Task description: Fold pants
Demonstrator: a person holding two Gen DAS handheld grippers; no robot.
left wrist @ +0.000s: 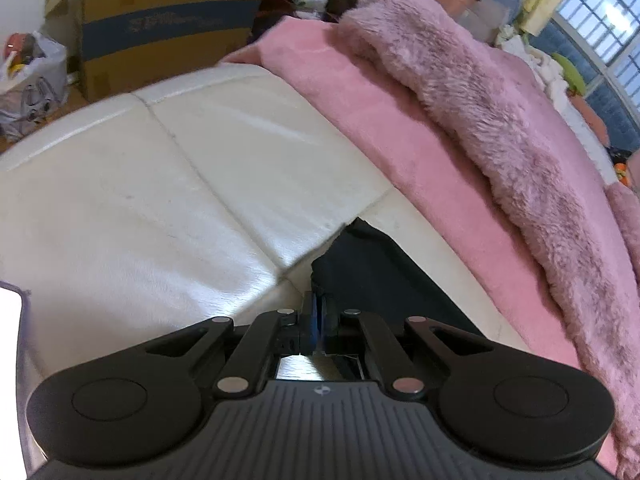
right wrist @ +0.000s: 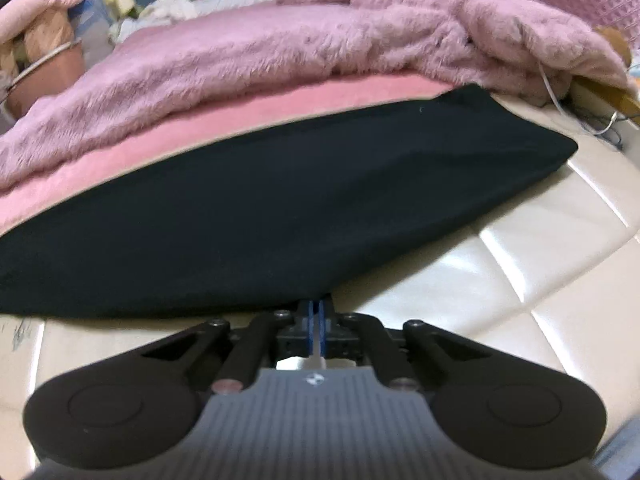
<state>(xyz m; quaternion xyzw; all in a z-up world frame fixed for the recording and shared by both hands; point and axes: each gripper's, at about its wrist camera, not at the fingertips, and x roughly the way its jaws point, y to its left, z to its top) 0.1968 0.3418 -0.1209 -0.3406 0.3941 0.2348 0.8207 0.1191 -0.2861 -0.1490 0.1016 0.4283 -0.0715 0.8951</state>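
The black pants [right wrist: 280, 208] lie flat and wide on a cream leather surface [right wrist: 500, 280], their far edge against a pink sheet. My right gripper [right wrist: 316, 308] is shut on the near edge of the pants. In the left wrist view a narrow end of the pants [left wrist: 372, 264] runs from the fingers toward the right. My left gripper [left wrist: 318, 300] is shut on that end, low over the cream surface [left wrist: 160, 200].
A pink sheet [left wrist: 360, 112] and a fluffy mauve blanket [left wrist: 500, 128] cover the bed behind the pants; the blanket also shows in the right wrist view [right wrist: 280, 48]. A cardboard box [left wrist: 160, 28] and plastic bags [left wrist: 32, 80] stand beyond the cream surface. White cables [right wrist: 600, 124] lie at far right.
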